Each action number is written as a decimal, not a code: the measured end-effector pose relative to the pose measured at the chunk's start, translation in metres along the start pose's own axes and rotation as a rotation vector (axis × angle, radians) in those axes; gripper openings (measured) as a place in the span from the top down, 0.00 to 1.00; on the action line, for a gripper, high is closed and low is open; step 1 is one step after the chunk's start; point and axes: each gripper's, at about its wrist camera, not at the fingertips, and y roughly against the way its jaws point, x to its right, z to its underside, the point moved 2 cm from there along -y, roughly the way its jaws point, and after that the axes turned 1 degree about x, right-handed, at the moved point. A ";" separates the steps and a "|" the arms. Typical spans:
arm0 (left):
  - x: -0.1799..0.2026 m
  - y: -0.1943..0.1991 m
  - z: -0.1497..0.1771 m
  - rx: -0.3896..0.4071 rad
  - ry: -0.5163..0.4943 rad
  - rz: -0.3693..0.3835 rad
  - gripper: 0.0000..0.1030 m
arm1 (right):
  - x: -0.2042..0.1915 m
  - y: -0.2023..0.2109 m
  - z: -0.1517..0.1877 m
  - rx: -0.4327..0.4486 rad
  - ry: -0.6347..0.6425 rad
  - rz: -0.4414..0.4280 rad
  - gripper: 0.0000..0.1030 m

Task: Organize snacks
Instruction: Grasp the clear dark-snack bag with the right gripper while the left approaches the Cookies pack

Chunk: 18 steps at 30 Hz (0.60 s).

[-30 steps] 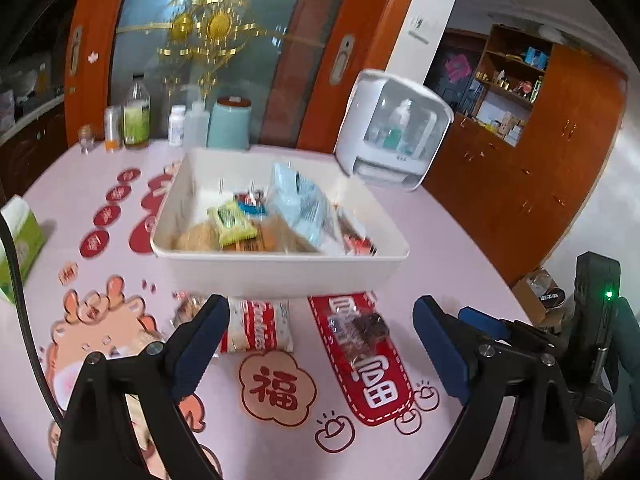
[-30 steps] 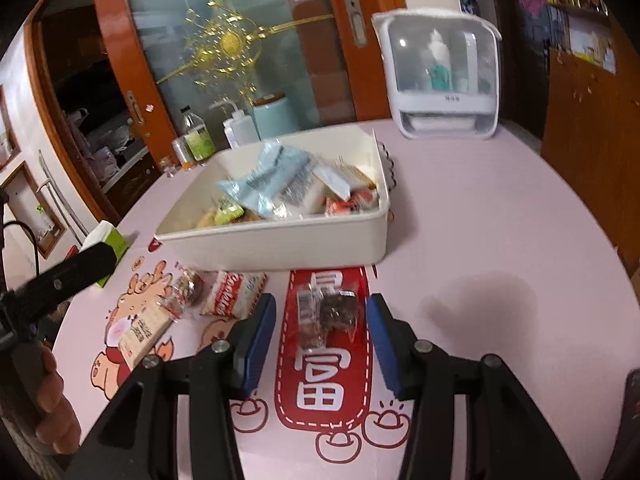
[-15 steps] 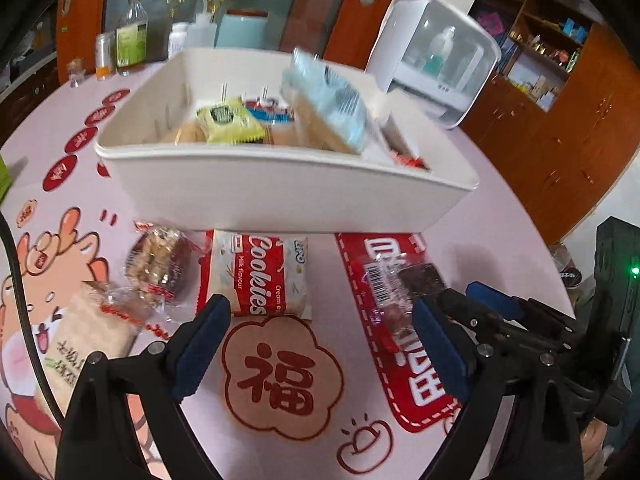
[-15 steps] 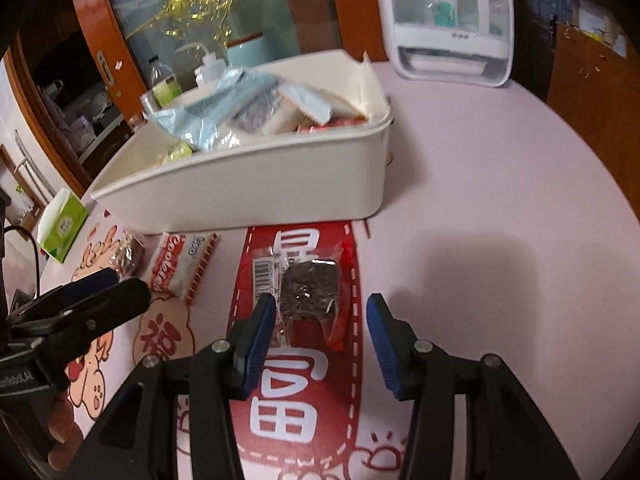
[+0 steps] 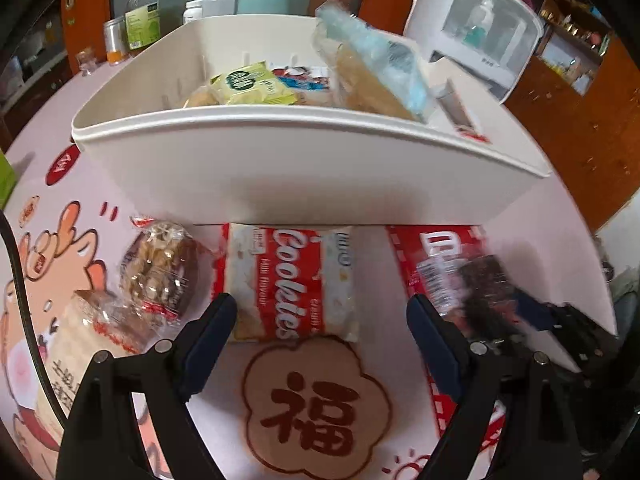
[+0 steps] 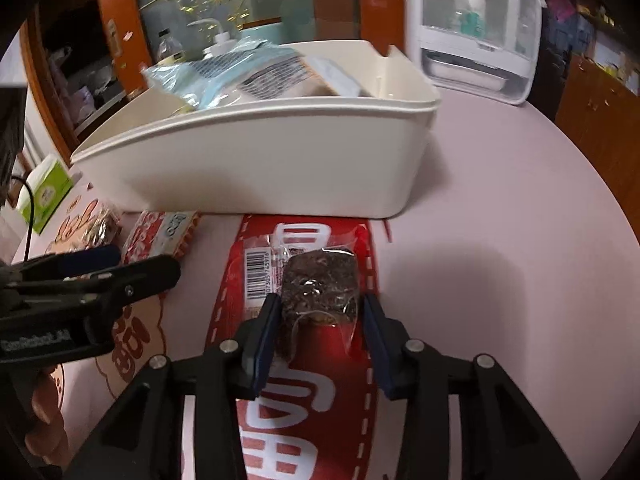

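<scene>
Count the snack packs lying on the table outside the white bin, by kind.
red-and-white cookies packet: 1
clear-wrapped nut cake: 1
pale wafer pack: 1
dark brownie pack: 1
Total: 4

The pink counter (image 6: 500, 208) carries a white bin (image 5: 304, 176) as landmark. Just before the bin's near wall lie a cookies packet (image 5: 292, 280), a clear-wrapped nut snack (image 5: 160, 272) left of it, and a dark brownie in clear wrap (image 6: 316, 284) on a red printed strip (image 6: 296, 420). A green tissue box (image 6: 46, 190) sits left of the bin, bottles (image 5: 140, 16) behind it, a white dispenser (image 6: 476, 28) beyond its right end.
</scene>
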 end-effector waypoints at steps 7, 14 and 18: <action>-0.009 -0.010 -0.005 -0.012 -0.001 -0.055 0.16 | 0.018 0.002 0.001 0.028 -0.062 0.008 0.60; -0.004 -0.020 -0.010 -0.002 -0.044 -0.153 0.12 | 0.014 0.002 0.002 0.037 -0.046 0.021 0.60; 0.000 -0.020 -0.010 0.005 -0.059 -0.147 0.19 | 0.014 0.003 0.003 0.038 -0.054 0.014 0.60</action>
